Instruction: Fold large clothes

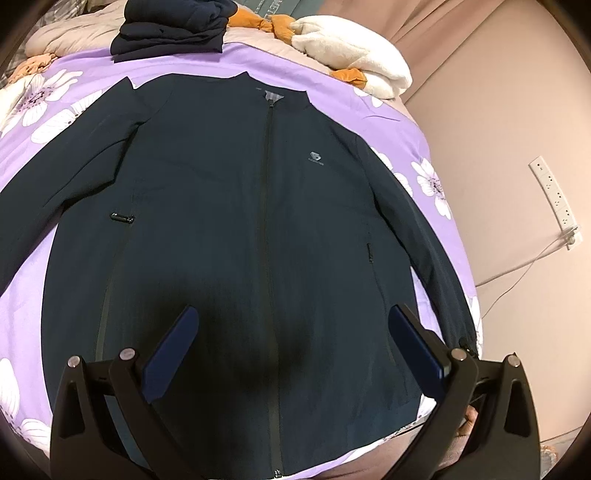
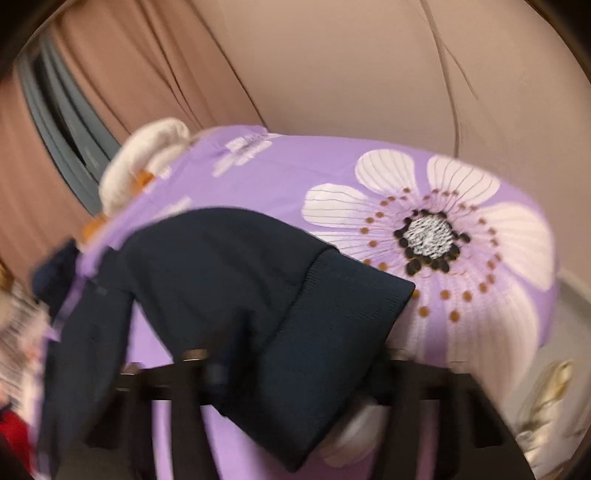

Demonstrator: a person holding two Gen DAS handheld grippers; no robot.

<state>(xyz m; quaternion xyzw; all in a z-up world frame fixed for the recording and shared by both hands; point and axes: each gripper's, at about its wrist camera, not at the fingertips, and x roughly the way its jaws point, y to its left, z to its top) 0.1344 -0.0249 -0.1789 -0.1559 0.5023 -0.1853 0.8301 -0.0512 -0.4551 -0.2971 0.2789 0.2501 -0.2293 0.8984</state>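
Note:
A navy zip-up jacket point(image 1: 229, 206) lies face up and zipped on a purple flowered bedsheet point(image 1: 55, 110), sleeves spread to both sides. My left gripper point(image 1: 293, 310) hovers over its lower front, open, with nothing between its blue pads point(image 1: 170, 354). The blurred right wrist view shows the jacket's sleeve point(image 2: 221, 266), whose ribbed cuff point(image 2: 332, 325) runs down between the jaws of my right gripper point(image 2: 295, 358). The jaws stand narrow on the cuff, and the fabric hides the pads.
A folded pile of navy clothes point(image 1: 170, 33) and a white fleece blanket with orange trim point(image 1: 354, 62) lie at the bed's far end. A power strip point(image 1: 554, 199) with a cable hangs on the wall to the right. Pink curtains point(image 2: 129, 74) stand behind.

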